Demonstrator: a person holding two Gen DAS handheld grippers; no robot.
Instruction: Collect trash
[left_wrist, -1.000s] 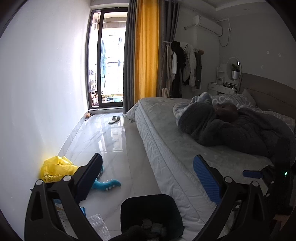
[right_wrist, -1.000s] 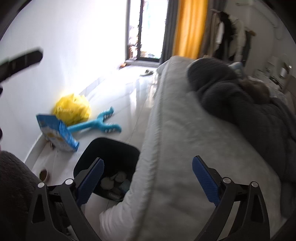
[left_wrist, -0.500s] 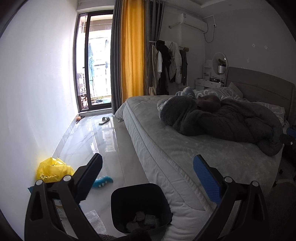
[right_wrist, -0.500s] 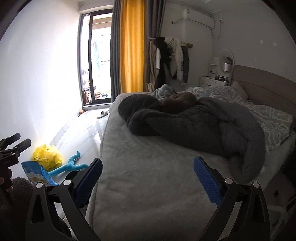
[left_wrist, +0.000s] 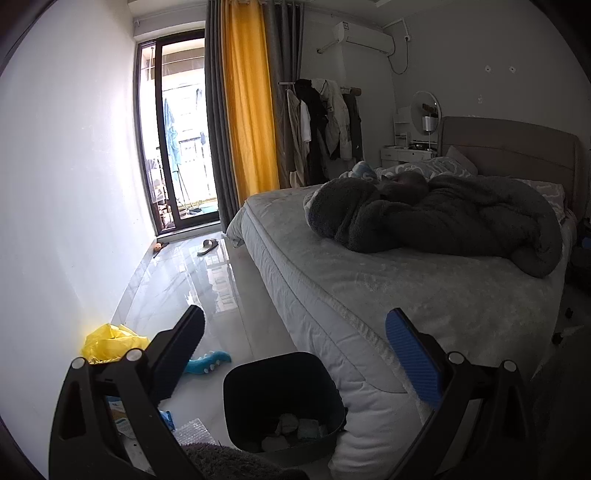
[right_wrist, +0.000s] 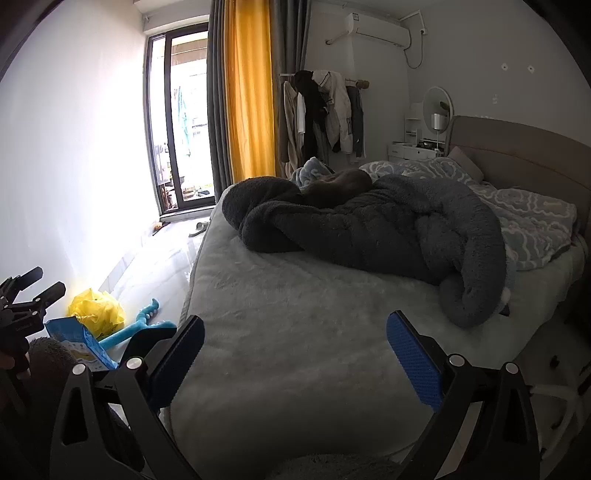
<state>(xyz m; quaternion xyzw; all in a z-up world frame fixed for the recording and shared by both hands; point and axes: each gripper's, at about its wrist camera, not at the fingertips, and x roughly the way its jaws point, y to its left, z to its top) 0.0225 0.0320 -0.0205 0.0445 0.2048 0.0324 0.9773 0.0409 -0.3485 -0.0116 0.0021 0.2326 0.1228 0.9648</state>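
Two hand-held grippers are in play. The left hand-held gripper (left_wrist: 293, 341) is spread wide and holds nothing; the right hand-held gripper (right_wrist: 294, 341) is likewise spread wide with nothing between its fingers. One black bin (left_wrist: 280, 397) stands on the floor (left_wrist: 207, 280) against the corner of the one bed (left_wrist: 406, 288), at 6 o'clock in the left view, with a few crumpled scraps (left_wrist: 295, 428) inside. One yellow bag (left_wrist: 107, 341) lies at 8 o'clock by the wall, one blue toy (left_wrist: 208, 362) just beside it, and one sheet of bubble wrap (left_wrist: 194, 435) near the bin. One slipper (left_wrist: 208, 246) lies by the balcony door.

Only the left view shows the bin and bubble wrap. Only the right view shows the blue packet (right_wrist: 79, 341) in full, the patterned bedding (right_wrist: 517, 210) and the left hand-held gripper from outside, at 9 o'clock.
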